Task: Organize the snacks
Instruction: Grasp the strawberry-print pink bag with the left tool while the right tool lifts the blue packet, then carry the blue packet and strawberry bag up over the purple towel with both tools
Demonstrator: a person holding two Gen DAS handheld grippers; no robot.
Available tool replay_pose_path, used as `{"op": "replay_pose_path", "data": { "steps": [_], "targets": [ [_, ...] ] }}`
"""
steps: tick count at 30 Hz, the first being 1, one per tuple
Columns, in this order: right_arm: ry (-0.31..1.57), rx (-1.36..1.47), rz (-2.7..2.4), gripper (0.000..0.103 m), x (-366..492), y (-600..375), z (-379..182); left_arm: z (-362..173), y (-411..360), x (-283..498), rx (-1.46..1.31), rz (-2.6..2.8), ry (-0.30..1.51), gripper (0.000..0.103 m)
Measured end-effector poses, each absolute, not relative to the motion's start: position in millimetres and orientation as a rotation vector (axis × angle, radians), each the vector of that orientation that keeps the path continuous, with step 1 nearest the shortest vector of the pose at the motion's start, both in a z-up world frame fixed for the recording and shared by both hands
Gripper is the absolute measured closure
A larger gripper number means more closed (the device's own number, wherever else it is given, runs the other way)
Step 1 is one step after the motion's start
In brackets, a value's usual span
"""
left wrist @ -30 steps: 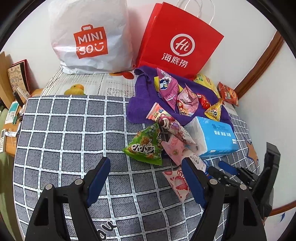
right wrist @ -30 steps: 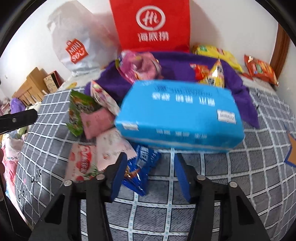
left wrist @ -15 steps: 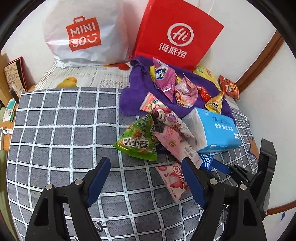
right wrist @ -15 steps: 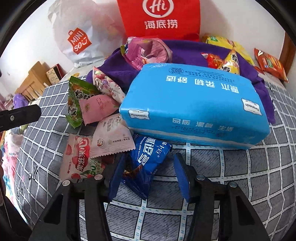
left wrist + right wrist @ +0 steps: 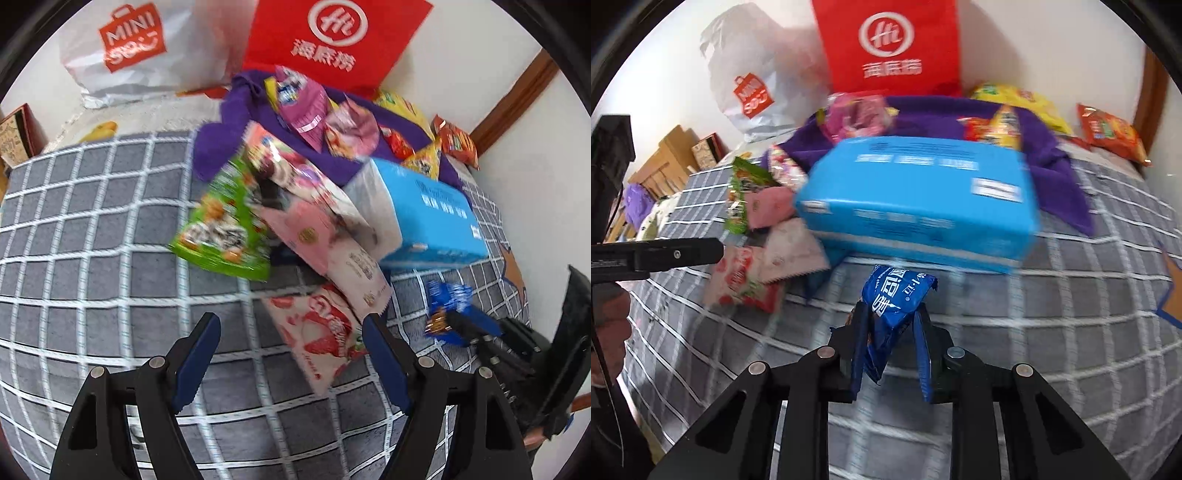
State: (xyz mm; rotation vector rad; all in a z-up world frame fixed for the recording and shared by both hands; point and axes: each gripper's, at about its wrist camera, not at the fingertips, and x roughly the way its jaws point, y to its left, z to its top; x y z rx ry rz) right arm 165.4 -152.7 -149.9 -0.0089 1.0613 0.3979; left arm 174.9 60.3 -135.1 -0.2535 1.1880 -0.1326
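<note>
Right wrist view: right gripper [image 5: 891, 328] fingers closing on blue packet [image 5: 895, 291]; left gripper [image 5: 291, 354] released; bags read MINISO, Hi.

Red paper bag [image 5: 334, 44], white Miniso bag [image 5: 147, 51], purple towel [image 5: 236, 122]

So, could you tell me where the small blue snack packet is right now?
The small blue snack packet sits between the closing right gripper pads, just in front of the blue tissue pack.

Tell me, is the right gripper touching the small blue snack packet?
Touching. In the right wrist view the right gripper has its closing jaws pressed on both sides of the blue snack packet.
</note>
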Motion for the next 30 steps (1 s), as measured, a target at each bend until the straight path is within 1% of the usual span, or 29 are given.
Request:
{"op": "replay_pose_path", "data": {
  "steps": [5,8,9,10,11,12,13,15,18,24,25,27,30],
  "targets": [
    [1.08,-0.007,0.351,0.078,166,-190,-153,-150,30,179,-0.2,-0.135,1.219,0.026],
    [1.094,0.001,0.328,0.077,168,-205,-158,-154,10,182,-0.099,-0.089,1.199,0.027],
    [1.097,0.0,0.326,0.073,169,-207,-159,-155,6,183,-0.077,-0.078,1.198,0.027],
    [1.101,0.0,0.328,0.067,169,-208,-160,-156,3,184,-0.059,-0.069,1.192,0.027],
    [1.101,0.004,0.334,0.062,168,-209,-160,-156,2,183,-0.035,-0.057,1.179,0.033],
    [1.095,0.008,0.339,0.055,168,-209,-160,-156,0,182,-0.009,-0.05,1.17,0.041],
    [1.083,0.01,0.346,0.051,167,-209,-159,-155,0,181,0.007,-0.046,1.164,0.043],
    [1.072,0.004,0.358,0.049,166,-207,-157,-153,7,177,-0.004,-0.034,1.16,0.045],
    [1.071,0.01,0.378,0.043,167,-202,-156,-153,18,170,-0.003,-0.012,1.153,0.046],
    [1.105,0.034,0.337,0.044,181,-192,-172,-151,42,159,-0.088,-0.056,1.156,0.047],
    [1.096,0.032,0.321,0.05,182,-191,-173,-151,45,157,-0.101,-0.061,1.161,0.047],
    [1.078,-0.008,0.276,0.057,183,-188,-174,-150,48,154,-0.128,-0.083,1.17,0.048],
    [1.073,-0.026,0.278,0.059,182,-185,-173,-147,46,151,-0.147,-0.108,1.174,0.048]
  ]
}}
